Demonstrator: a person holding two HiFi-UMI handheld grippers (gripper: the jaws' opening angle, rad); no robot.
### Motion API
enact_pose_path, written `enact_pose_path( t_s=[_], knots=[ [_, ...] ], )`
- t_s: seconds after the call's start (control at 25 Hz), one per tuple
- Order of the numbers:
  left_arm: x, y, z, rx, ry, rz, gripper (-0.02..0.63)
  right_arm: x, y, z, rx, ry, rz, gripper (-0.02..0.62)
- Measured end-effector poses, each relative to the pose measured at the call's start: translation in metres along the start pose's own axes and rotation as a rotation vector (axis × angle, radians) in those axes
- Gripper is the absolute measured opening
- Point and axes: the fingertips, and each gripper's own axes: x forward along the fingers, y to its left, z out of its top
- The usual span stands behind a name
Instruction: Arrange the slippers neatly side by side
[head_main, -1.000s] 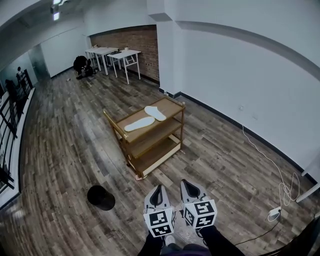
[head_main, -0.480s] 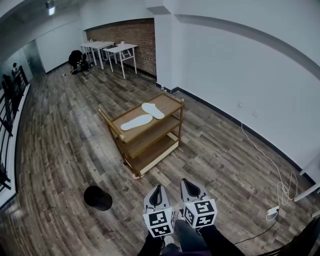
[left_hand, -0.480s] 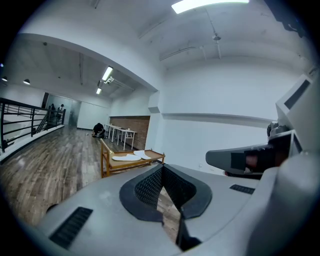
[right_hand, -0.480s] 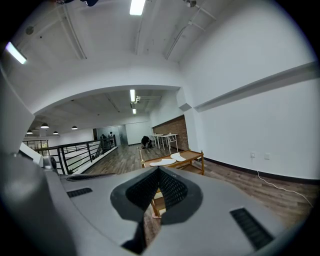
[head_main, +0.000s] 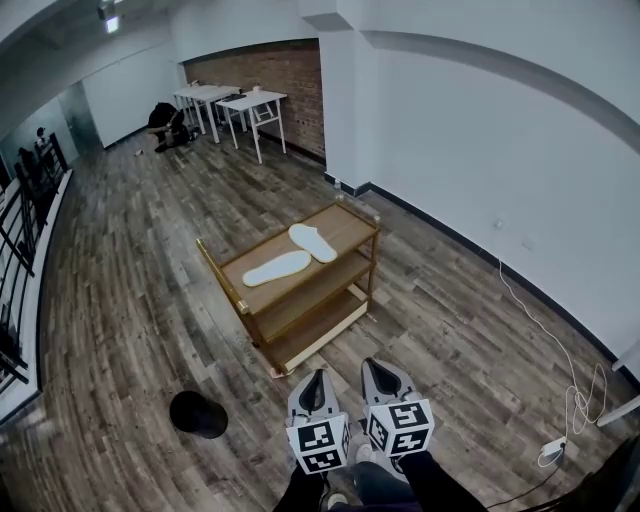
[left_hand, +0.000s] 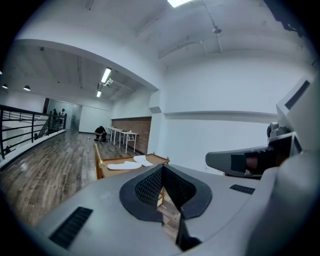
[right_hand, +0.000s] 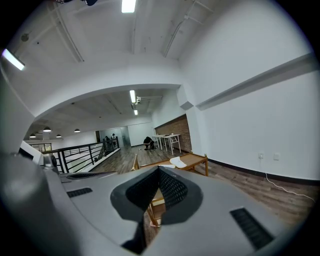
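Observation:
Two white slippers lie on the top shelf of a wooden cart (head_main: 348, 228) a few steps ahead. The left slipper (head_main: 277, 268) lies crosswise, and the right slipper (head_main: 313, 242) sits at an angle to it with their near ends close together. Both also show far off in the left gripper view, left slipper (left_hand: 124, 165) and right slipper (left_hand: 143, 160). My left gripper (head_main: 317, 377) and right gripper (head_main: 376, 367) are held side by side low in the head view, well short of the cart. Both are shut and hold nothing.
A black round object (head_main: 198, 413) lies on the wood floor left of the grippers. A white cable and power strip (head_main: 556, 446) trail along the right wall. White tables (head_main: 232, 103) and a crouching person (head_main: 165, 122) are at the far brick wall. A black railing (head_main: 18, 235) runs along the left.
The head view has shifted slightly, so the cart now sits a little lower in the frame. Both grippers stay shut in the same place.

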Motion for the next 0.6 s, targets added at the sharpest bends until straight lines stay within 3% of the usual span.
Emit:
enact_pose_path(
  t_s=[0.6],
  knots=[
    [0.114, -0.029, 0.025, 0.003, -0.002, 0.021, 0.000, 0.075, -0.091, 0.039, -0.002, -0.010, 0.011, -0.002]
  ],
)
